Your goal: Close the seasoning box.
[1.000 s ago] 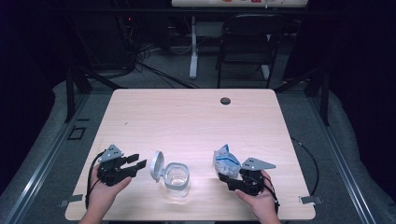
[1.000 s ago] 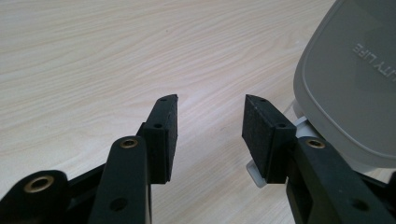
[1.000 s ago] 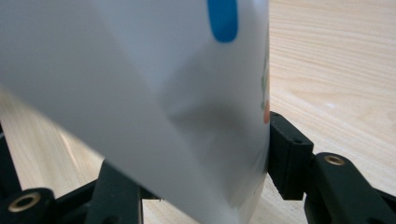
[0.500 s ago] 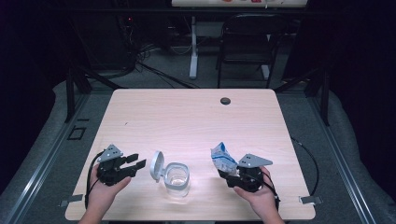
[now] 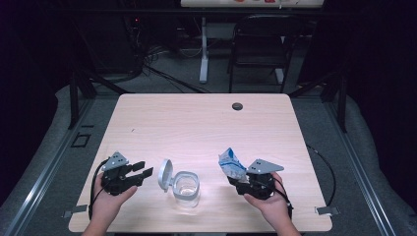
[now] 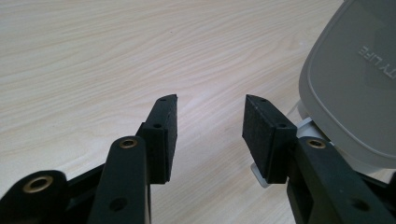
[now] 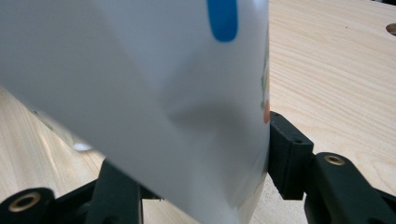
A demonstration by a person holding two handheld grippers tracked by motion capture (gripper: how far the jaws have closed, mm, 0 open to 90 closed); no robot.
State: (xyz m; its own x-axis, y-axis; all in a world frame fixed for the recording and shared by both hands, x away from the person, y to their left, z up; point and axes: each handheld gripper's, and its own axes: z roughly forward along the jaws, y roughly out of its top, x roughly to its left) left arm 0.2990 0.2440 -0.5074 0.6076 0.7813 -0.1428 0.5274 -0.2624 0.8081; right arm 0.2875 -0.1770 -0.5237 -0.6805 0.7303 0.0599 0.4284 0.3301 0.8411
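Both tongs sit low at the near edge of the table (image 5: 206, 123) in the high view. To the left, the left gripper (image 5: 142, 172) stands wide open with nothing in it, its tips aimed at the clear jar (image 5: 187, 189) just beside it. The jar's grey lid (image 5: 165, 174) is flipped up on the side nearest that gripper, and the jar looks empty, though I cannot be sure through the clear wall. To the right, the right gripper (image 5: 236, 174) is clamped on a white and blue packet (image 5: 230, 163), which sticks up above the jaws, near the jar but apart from it.

From the left gripper view, the two black pads (image 6: 163, 130) are spread with only bare wood between them. The lid (image 6: 359, 88) looms just off to one side, and a bit of the jar's hinge shows under it.

From the right gripper view, the packet (image 7: 154, 93) sits squeezed between the jaws, creased where they press. One pad (image 7: 289, 149) is tight against its edge; the other is hidden behind the packet.

My guess is the packet is meant for the jar. The risk is that the jar is light and nothing is holding it, so a nudge from the packet could tip or slide it. The raised lid could also swing down into the way. The packet is thin and could slip or spill beside the mouth if tilted too early.
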